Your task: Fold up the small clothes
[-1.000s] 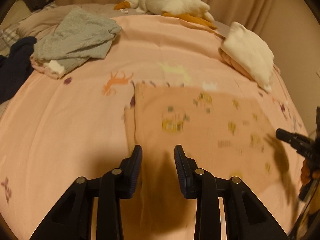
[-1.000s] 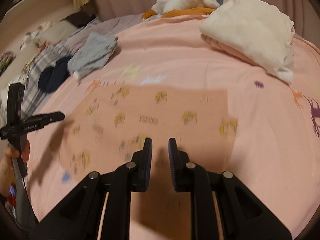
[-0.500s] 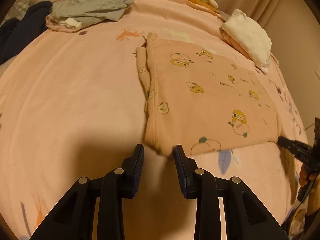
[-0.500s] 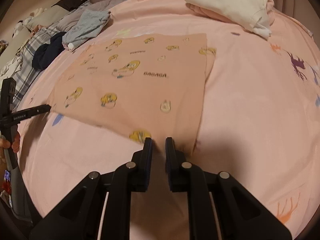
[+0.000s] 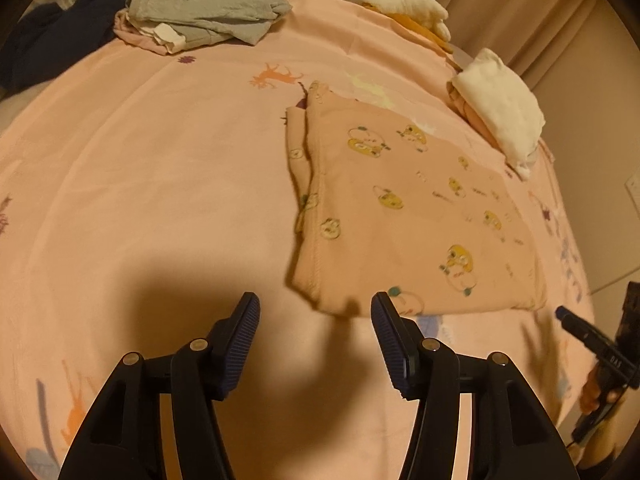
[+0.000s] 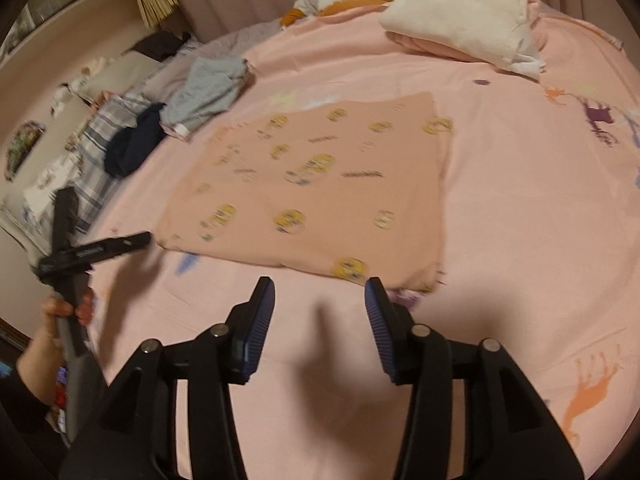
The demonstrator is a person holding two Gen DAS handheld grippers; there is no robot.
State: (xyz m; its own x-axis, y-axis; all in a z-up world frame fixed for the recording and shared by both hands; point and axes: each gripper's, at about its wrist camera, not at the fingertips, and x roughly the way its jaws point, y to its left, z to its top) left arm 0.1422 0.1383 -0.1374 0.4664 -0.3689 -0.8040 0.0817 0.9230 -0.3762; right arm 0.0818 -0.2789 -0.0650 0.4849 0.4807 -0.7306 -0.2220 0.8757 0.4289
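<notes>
Both tools are matte black plastic with angular, cut-out finger arms, silver screw heads at the pivots and ribbed dark blue pads: the left tool, the right tool. At lower left, a dark sleeve covers the wrist.

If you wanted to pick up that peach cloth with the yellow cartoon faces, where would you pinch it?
Probably at the near corners of the peach cloth. It lies flat on the sheet, so only its slightly raised stitched edge offers a bite; slide a finger under from this side.
</notes>
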